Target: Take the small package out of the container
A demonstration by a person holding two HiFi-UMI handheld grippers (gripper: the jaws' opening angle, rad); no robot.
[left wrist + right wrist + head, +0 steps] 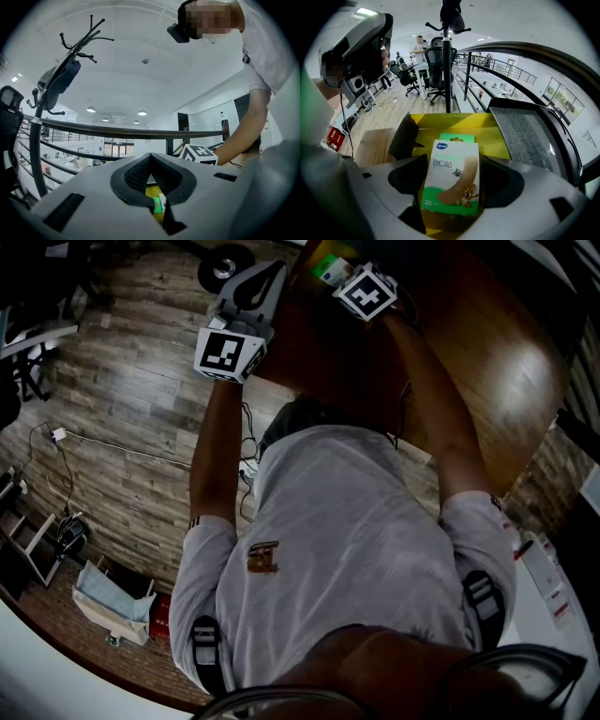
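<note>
My right gripper has its 2 jaws closed on the sides of the small package, a white and green box held upright at the mouth of the open yellow container. I cannot tell whether it clears the rim. My left gripper is off to the side, jaws pressed together on nothing.

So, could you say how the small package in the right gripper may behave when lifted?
The small package looks like thin card: probably light, and crushable if squeezed hard. Its smooth flat faces might slip in the right gripper.
</note>
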